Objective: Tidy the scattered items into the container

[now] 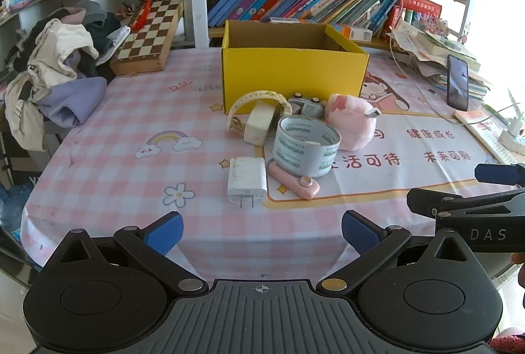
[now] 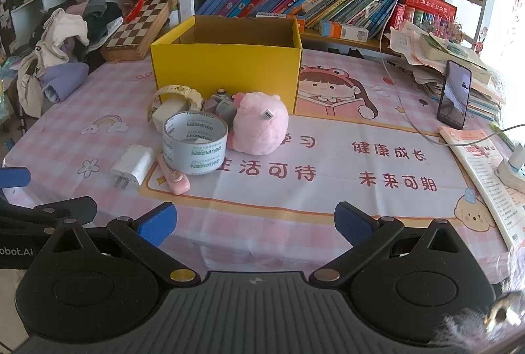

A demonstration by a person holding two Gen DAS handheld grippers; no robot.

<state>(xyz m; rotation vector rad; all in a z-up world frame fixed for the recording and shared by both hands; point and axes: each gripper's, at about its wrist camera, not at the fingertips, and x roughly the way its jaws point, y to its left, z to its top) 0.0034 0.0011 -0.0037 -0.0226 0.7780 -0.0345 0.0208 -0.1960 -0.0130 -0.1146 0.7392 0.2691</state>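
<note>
A yellow cardboard box [image 1: 292, 75] [image 2: 226, 71] stands open on the table's far side. In front of it lie a tape roll [image 1: 305, 145] [image 2: 194, 145], a pink plush toy [image 1: 352, 121] [image 2: 259, 125], a white charger plug [image 1: 246, 181] [image 2: 133, 165], a second white adapter [image 1: 259, 124], a cream watch strap [image 1: 256, 101] [image 2: 174, 93], a grey small gadget [image 1: 308, 107] [image 2: 223, 106] and a pink flat device [image 1: 293, 180] [image 2: 174, 176]. My left gripper [image 1: 262, 232] is open near the front edge, facing the charger. My right gripper [image 2: 256, 224] is open, right of the pile.
A chessboard [image 1: 147, 32] and a heap of clothes [image 1: 62, 65] sit at the back left. A phone [image 2: 454, 99] stands upright by stacked papers [image 2: 436, 58] at the right, with a cable and booklet [image 2: 482, 166]. Bookshelves [image 1: 295, 2] rise behind the table.
</note>
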